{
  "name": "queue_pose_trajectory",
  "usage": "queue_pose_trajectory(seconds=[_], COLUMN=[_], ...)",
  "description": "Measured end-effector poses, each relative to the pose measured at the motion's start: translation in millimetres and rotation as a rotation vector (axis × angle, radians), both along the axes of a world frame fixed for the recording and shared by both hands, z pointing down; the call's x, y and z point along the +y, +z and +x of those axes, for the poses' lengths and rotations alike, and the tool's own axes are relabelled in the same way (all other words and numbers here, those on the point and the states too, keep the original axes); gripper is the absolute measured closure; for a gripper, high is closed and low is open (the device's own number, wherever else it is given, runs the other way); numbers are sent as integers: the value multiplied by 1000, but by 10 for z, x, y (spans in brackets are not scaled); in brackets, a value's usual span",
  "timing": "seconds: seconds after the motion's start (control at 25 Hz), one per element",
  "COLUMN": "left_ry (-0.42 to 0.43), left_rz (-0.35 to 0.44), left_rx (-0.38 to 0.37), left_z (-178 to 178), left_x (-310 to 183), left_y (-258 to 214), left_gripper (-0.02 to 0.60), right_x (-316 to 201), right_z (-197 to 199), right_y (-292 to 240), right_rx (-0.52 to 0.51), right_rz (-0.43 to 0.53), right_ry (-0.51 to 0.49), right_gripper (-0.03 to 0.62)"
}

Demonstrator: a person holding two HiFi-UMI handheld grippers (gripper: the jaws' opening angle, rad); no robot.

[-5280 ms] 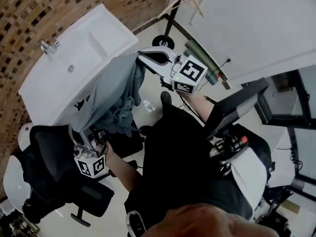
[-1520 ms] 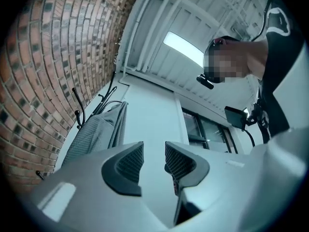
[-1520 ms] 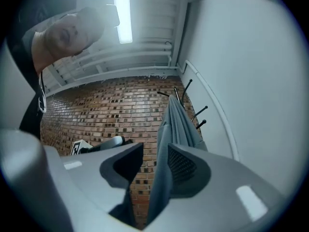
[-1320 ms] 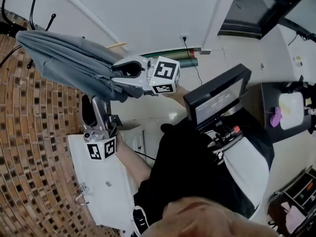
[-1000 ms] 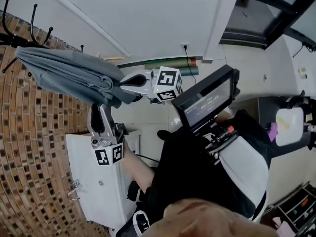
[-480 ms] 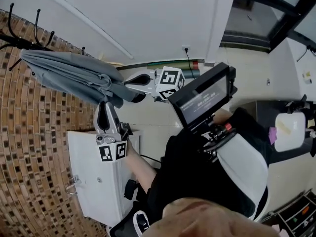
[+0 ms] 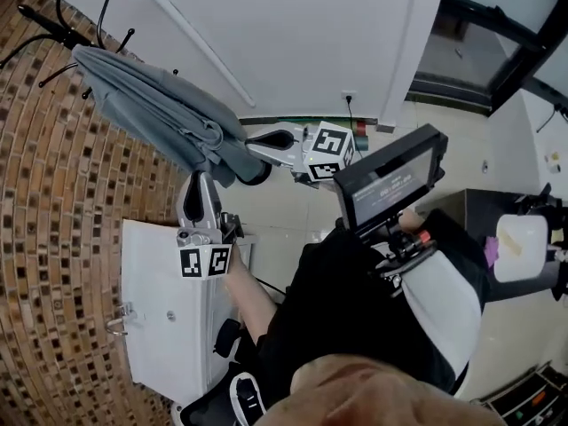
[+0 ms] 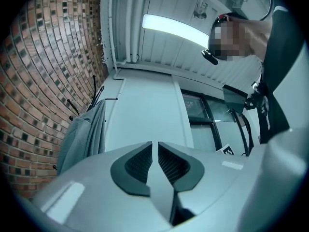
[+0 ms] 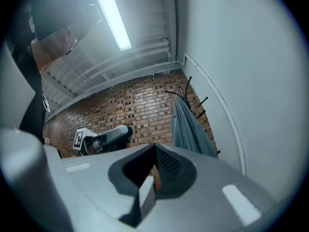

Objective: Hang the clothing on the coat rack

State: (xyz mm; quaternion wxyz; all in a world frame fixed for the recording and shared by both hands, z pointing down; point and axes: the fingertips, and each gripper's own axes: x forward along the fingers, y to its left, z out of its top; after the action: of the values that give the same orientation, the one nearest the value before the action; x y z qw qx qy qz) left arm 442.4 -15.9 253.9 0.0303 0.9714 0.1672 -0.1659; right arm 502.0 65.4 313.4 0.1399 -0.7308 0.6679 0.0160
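The grey garment (image 7: 155, 109) is up on the coat rack (image 7: 49, 25), draped in a long bunch from the black hooks against the brick wall (image 7: 53, 202), and neither pair of tongs has hold of it.

The left tongs (image 8: 155, 152) have just been closing. They're all but shut, with a thin slit between the pads and nothing in it. In their own view the cloth hangs off to the left, well clear.

The right tongs (image 9: 154, 151) are fully closed and empty too, with the garment ahead of them and to the right.

So the hanging looks done, I'd say, and what's left is getting away cleanly.

That's where the risk is. In the head view both pairs of tongs sit close under the low, bunched end of the cloth. A careless pull back could snag a fold and drag the whole thing off its hook.

I can't tell from here how the cloth is caught on the rack. If it's only draped over a prong and not looped on, its own weight on the long side could slide it down without any help. A knock to the rack would do the same.
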Motion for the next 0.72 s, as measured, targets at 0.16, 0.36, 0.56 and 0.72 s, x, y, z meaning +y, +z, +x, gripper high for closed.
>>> queue_pose_trajectory(seconds=[0.16,0.36,0.56,0.72], left_ry=[45,38,40,43], left_rz=[-22,-70,-105,-115], left_rx=[46,94,114,119], left_z=[-150,-375,-547,-618], left_x=[61,-193,-350,-352], left_y=[-88,-168,-168,-177], left_gripper=[540,540,540,540], right_x=[133,81,-87,-167], right_z=[-174,-415,-650,-756], right_y=[-216,-560,-717,-731], right_rx=[54,120,150,156], right_rz=[28,66,87,82], right_ry=[8,0,-33,-60], right_gripper=[592,592,592,592])
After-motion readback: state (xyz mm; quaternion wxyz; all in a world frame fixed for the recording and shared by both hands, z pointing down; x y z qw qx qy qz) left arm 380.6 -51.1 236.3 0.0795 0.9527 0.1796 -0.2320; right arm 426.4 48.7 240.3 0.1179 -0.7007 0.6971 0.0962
